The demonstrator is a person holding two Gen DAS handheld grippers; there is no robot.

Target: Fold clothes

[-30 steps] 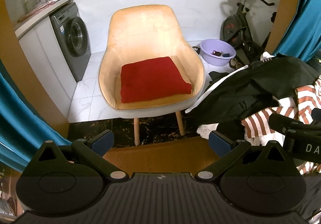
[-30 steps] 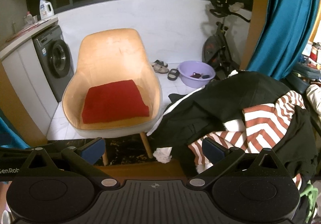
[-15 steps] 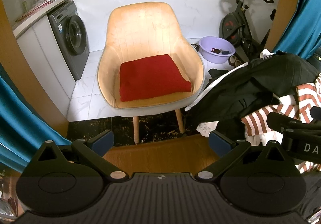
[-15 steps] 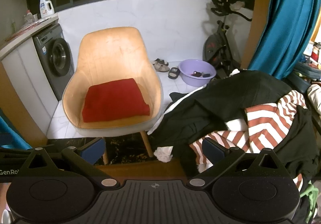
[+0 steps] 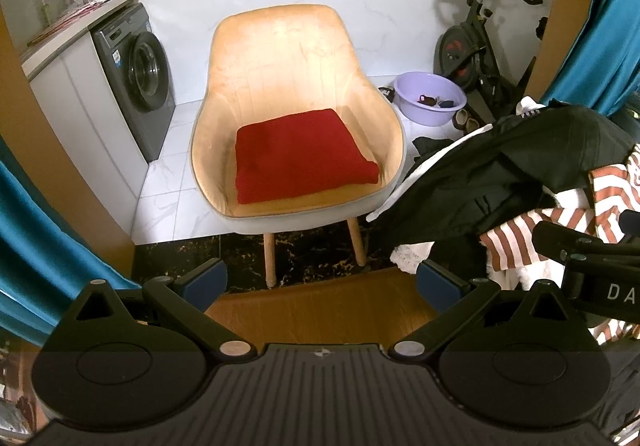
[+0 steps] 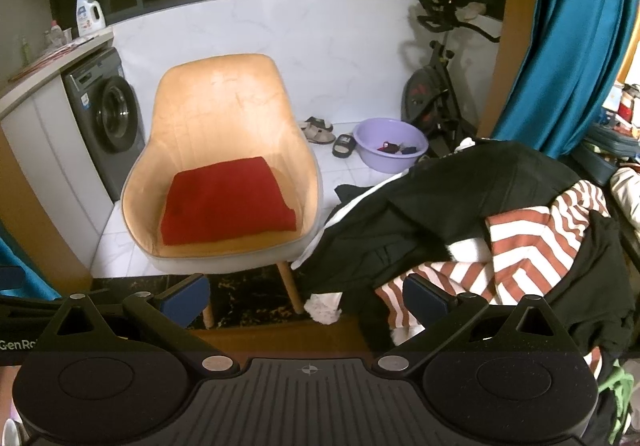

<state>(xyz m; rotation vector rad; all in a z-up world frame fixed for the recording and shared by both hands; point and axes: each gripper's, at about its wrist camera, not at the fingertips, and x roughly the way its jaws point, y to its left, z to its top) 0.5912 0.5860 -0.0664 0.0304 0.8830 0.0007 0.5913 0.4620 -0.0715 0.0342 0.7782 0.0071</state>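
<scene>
Clothes (image 6: 460,214) lie heaped just right of the open right tool (image 6: 306,296).

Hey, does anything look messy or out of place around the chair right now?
Yes: beside the chair sits an unfolded heap, a black garment tangled over a striped top, while the red cloth lies neatly folded on the seat.

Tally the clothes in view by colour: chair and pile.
Red, folded on the chair seat: 1
Black, in the pile: at least 1, the exact count cannot be told
Red-and-white striped, in the pile: 1
Total: at least 3
</scene>
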